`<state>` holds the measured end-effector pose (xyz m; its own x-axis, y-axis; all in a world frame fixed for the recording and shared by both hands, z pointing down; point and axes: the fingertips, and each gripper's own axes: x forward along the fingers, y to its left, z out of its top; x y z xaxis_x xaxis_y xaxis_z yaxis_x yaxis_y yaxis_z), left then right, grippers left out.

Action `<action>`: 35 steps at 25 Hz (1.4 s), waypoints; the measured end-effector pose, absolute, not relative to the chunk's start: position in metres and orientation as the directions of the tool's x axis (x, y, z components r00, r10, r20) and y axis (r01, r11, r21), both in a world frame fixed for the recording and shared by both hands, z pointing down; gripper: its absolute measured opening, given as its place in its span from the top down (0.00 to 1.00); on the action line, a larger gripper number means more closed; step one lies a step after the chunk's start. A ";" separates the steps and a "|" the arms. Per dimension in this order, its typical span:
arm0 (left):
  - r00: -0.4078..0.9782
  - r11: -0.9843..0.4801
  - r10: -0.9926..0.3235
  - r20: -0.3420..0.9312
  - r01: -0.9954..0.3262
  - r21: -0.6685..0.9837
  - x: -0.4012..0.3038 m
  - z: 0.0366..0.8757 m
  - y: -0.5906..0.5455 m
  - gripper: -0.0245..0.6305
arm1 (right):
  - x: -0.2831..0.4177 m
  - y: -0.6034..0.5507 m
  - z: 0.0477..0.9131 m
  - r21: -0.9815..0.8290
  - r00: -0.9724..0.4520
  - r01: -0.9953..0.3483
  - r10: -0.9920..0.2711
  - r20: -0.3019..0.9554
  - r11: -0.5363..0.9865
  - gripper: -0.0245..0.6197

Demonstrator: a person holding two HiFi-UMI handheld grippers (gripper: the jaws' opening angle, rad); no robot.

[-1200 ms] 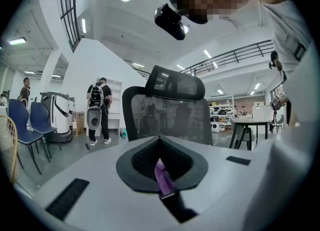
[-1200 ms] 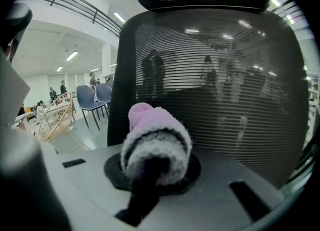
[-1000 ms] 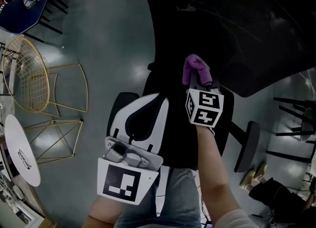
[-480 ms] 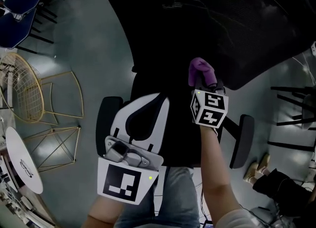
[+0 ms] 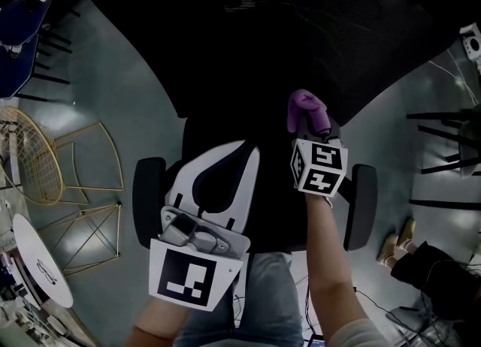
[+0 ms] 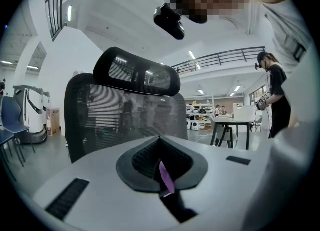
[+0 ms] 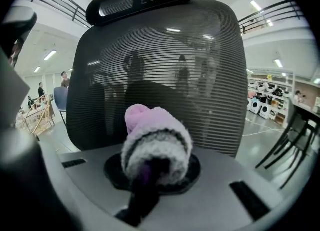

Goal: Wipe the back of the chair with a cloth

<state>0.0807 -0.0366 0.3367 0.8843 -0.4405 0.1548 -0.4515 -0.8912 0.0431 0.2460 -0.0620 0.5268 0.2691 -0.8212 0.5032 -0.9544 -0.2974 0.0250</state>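
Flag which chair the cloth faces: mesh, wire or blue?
The black mesh chair, directly ahead of the cloth in the right hand-held gripper; wire chair and blue chair stand far left.

A glossy grey floor (image 5: 150, 90) is seen, with ceiling lights reflected in it. A gold wire chair (image 5: 31, 164) is placed at the floor's left edge. A round white table (image 5: 37, 263) is set near it at the lower left corner, and blue chairs (image 5: 16, 21) at the upper left. White walls (image 6: 52, 75), a railed mezzanine (image 6: 220, 55) and strip lights (image 7: 259, 6) are shown above.
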 end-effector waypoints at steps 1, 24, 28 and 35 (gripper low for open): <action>0.888 -0.895 -0.433 0.155 -0.444 0.044 0.085 0.336 -0.035 0.94 | 0.251 -0.058 0.527 0.025 0.277 -0.951 -0.818 0.504 -0.307 0.89; 0.917 -0.923 -0.366 0.159 -0.379 0.061 0.136 0.341 -0.021 0.94 | 0.324 -0.010 0.533 0.029 0.390 -0.904 -0.795 0.465 -0.426 0.89; 0.916 -0.924 -0.360 0.176 -0.376 0.067 0.137 0.348 -0.022 0.94 | 0.323 -0.008 0.545 0.011 0.393 -0.898 -0.791 0.469 -0.440 0.89; 0.916 -0.924 -0.358 0.183 -0.375 0.069 0.141 0.353 -0.025 0.94 | 0.320 -0.001 0.577 0.016 0.369 -0.904 -0.761 0.534 -0.427 0.89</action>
